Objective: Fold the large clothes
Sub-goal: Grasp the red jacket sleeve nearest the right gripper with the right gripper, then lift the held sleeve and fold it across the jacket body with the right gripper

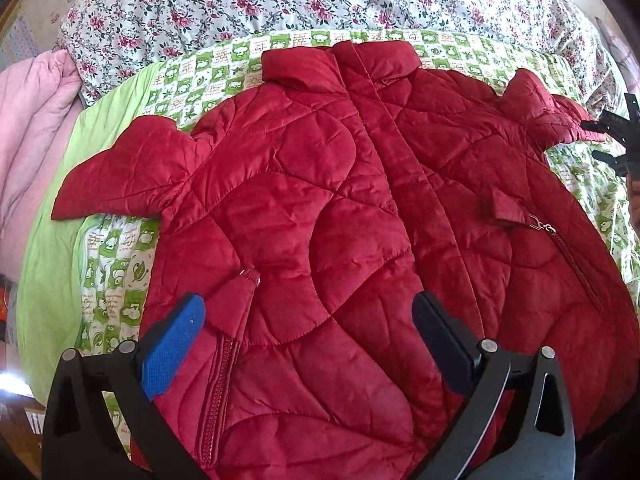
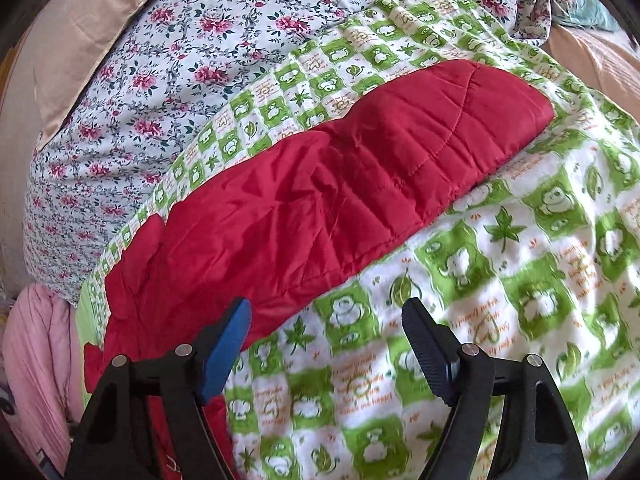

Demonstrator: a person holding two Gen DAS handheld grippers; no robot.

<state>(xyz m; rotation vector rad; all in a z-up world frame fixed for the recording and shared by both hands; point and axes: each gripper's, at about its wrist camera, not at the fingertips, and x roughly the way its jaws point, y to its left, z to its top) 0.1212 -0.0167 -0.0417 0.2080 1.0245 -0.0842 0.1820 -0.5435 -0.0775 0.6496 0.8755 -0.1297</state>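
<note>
- A red quilted jacket [image 1: 328, 208] lies front-up and zipped on the green-and-white patterned bedcover [image 1: 192, 80], collar towards the floral quilt [image 1: 248, 0] at the far side, with both sleeves thrown outwards.
- Out at the left edge, the left sleeve [image 1: 120, 172] sits crumpled and doubled back on itself; I reckon it wants flattening before it is folded across the chest.
- The left gripper [image 1: 308, 344] hangs over the lower front of the jacket with its fingers spread wide and nothing between them, touching no cloth that I can see.
- Further right, the right sleeve [image 2: 360, 184] stretches out across the bedcover, fairly smooth, its cuff end farthest from the body.
- The right gripper [image 2: 324, 344] hovers beside that sleeve's near edge, fingers apart and empty, the blue pad [image 2: 224, 356] over the red cloth.
- To do this well, I would take the sleeve close to its cuff, catching both layers, then carry it flat over the chest without dragging the body askew.
</note>
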